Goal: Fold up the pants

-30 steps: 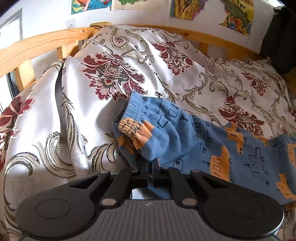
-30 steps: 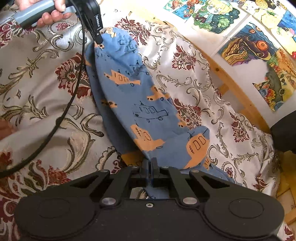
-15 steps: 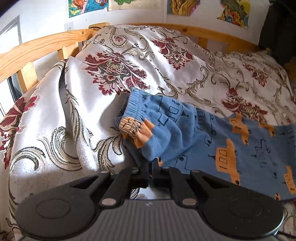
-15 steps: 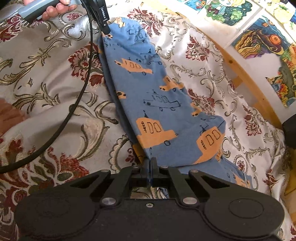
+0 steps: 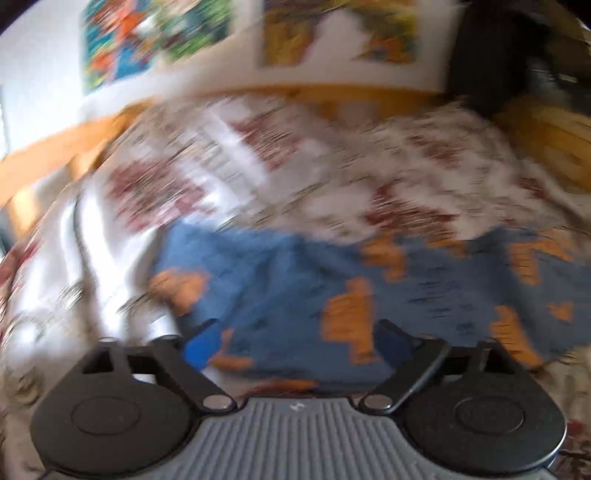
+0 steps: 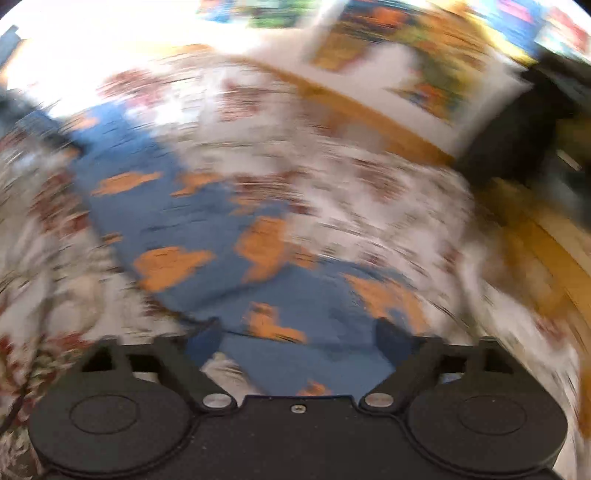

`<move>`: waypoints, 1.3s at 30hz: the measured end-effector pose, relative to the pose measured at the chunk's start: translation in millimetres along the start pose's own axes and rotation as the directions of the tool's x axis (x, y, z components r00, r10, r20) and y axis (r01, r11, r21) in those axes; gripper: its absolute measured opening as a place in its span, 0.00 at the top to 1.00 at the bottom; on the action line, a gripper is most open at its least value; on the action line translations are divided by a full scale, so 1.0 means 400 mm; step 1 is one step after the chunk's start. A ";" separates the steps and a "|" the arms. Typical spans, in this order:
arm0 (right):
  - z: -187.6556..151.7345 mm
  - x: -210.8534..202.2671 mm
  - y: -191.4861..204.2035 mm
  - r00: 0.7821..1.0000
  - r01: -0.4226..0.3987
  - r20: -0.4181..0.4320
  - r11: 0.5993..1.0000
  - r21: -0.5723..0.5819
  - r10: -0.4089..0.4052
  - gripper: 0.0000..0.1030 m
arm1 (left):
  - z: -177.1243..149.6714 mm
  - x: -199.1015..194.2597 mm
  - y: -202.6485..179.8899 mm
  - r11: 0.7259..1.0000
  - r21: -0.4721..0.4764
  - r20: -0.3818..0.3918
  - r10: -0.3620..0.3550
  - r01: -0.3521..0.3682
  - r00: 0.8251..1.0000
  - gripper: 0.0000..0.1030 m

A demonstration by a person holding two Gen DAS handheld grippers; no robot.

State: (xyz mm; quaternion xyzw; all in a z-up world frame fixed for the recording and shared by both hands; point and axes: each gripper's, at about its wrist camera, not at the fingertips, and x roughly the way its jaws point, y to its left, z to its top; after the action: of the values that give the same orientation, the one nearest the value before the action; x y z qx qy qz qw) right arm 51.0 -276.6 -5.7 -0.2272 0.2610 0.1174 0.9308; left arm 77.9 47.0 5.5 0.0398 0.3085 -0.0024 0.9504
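Observation:
Both views are heavily motion-blurred. The blue pants [image 5: 295,288] with orange vehicle prints lie flat on the bedspread, stretching from lower left to the right in the left wrist view. My left gripper [image 5: 297,332] is open, its fingers spread wide just above the near edge of the cloth, holding nothing. In the right wrist view the pants [image 6: 192,229] run from the far left down to the gripper. My right gripper [image 6: 297,332] is open too, with the cloth's near end lying between and below its fingers.
A cream bedspread [image 5: 258,155] with dark red floral patterns covers the bed. A wooden bed rail [image 5: 55,147] runs along the far side, also seen as the rail [image 6: 369,122]. Colourful pictures [image 5: 332,33] hang on the wall. A dark object [image 5: 498,55] stands at the right.
Both grippers were shut on the pants' edge and now stand open, with the cloth let go onto the bed. Both cameras are moving fast, so the views are smeared.

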 end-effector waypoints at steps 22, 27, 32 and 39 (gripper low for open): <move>-0.117 0.081 -0.284 0.991 -0.063 0.135 0.818 0.571 -0.018 0.01 | -0.051 0.131 -0.675 0.554 0.819 0.021 -0.287 0.148 0.958 0.16; -0.114 0.109 -0.276 0.991 -0.112 0.130 0.797 0.594 0.042 0.09 | -0.047 0.144 -0.669 0.572 0.794 -0.057 -0.268 0.207 0.962 0.38; -0.112 0.114 -0.249 0.990 -0.127 0.119 0.809 0.574 0.071 0.10 | -0.042 0.163 -0.666 0.574 0.780 -0.118 -0.255 0.249 0.960 0.65; -0.117 0.120 -0.241 0.991 -0.131 0.108 0.804 0.580 0.084 0.15 | -0.003 0.166 -0.654 0.652 0.692 -0.171 -0.269 0.310 0.948 0.96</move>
State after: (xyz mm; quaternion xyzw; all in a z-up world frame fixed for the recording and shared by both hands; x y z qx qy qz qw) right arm 103.4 -378.4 -32.4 0.0905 0.2611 0.0926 0.9566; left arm 123.3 -212.3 -53.6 0.3533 0.3106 -0.2715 0.8396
